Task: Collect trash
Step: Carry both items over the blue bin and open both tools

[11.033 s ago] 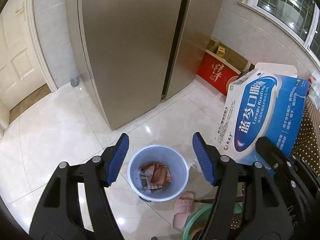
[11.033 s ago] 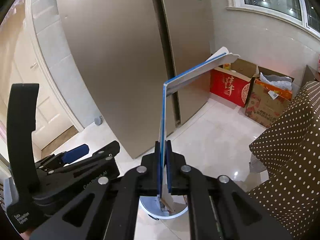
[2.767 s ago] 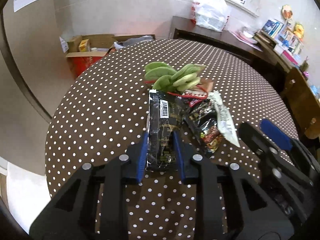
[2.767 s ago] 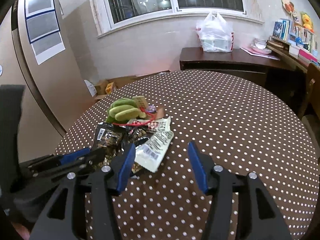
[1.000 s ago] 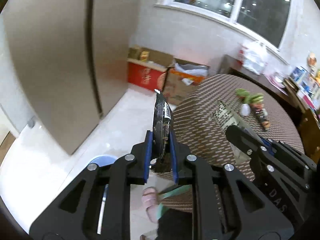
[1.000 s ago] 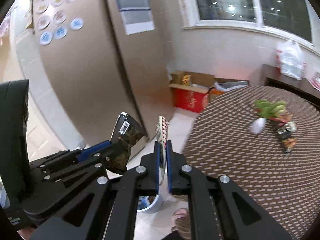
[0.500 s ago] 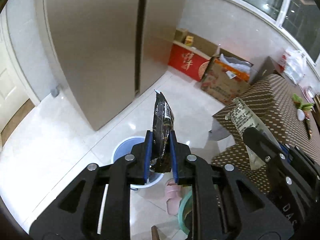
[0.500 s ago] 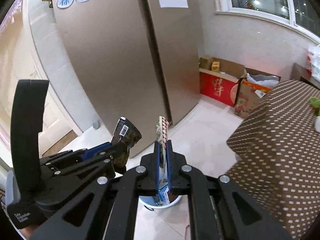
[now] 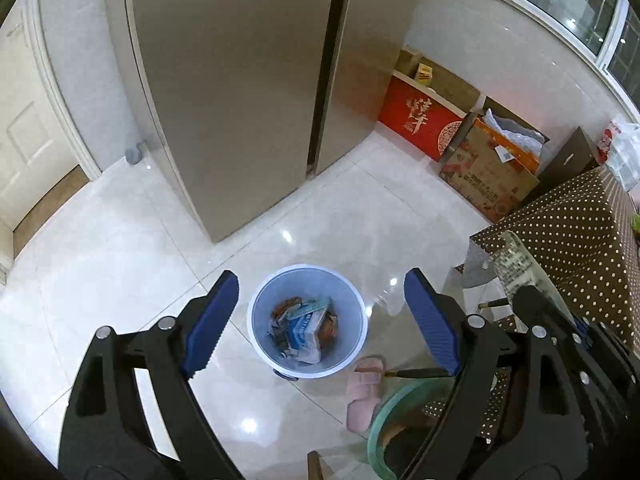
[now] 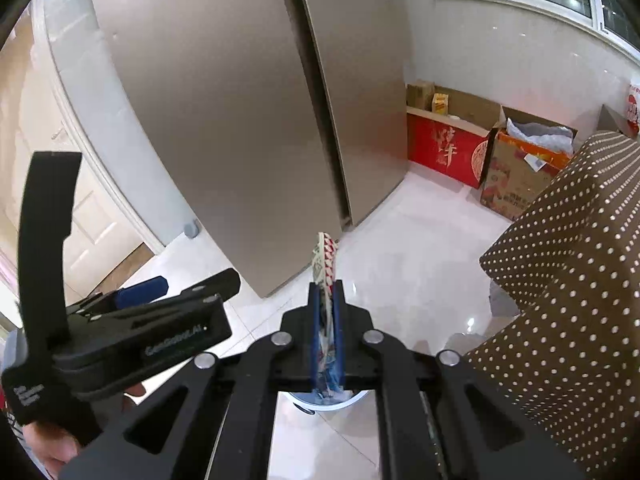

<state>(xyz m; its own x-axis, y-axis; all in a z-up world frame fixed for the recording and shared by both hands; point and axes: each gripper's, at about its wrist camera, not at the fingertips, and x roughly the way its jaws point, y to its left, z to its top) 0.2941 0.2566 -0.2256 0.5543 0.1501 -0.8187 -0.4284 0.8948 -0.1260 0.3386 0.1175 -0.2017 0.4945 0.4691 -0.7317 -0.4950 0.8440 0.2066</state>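
A pale blue trash bin (image 9: 262,344) stands on the floor, holding several wrappers and a blue box. My left gripper (image 9: 320,316) hovers above it, its jaws opening wide with nothing between them. The black wrapper is no longer in them. My right gripper (image 10: 326,320) is shut on a thin white wrapper (image 10: 323,260) with red marks, held upright on edge. That same white wrapper (image 9: 516,264) shows at the right of the left wrist view. A sliver of the bin's rim (image 10: 340,400) peeks out under the right gripper.
A steel fridge (image 9: 240,80) stands behind the bin. Red and brown cardboard boxes (image 9: 472,148) line the wall. The polka-dot table (image 9: 568,248) edges in at right. A pink slipper (image 9: 364,392) and a green basin (image 9: 396,408) lie beside the bin. A white door (image 9: 24,128) is at left.
My left gripper opened and the black wrapper left its jaws. Both grippers sank toward the bin, which now sits between the left fingers. The right gripper kept its white wrapper.
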